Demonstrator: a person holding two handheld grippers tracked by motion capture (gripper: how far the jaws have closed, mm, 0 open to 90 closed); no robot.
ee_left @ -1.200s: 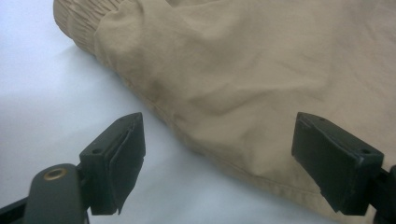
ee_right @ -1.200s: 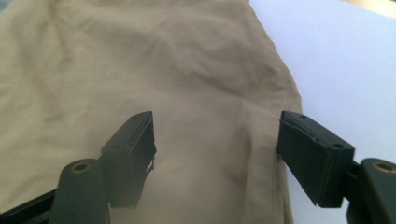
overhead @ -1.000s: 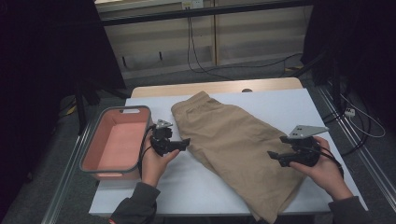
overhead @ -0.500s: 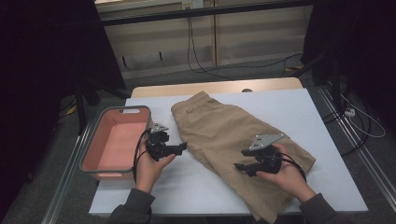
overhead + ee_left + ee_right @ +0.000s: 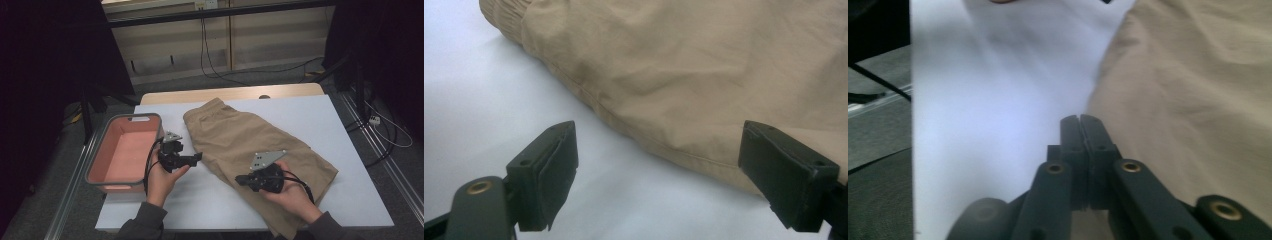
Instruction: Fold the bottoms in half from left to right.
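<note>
Your left gripper [image 5: 196, 157] sits a little left of the middle of the high view with its jaws wide apart, just beside the near edge of the tan shorts [image 5: 250, 142] and holding nothing. Your right gripper [image 5: 241, 179] is lower and to the right, over the shorts, and its jaws are pressed tight together with nothing between them. The shorts lie flat across the middle of the white table [image 5: 350, 125], and a pink bin [image 5: 125, 150] sits at the left.

We see a dim room: a pale panelled wall [image 5: 220, 42], cables [image 5: 260, 70] trailing over grey floor [image 5: 50, 200].
</note>
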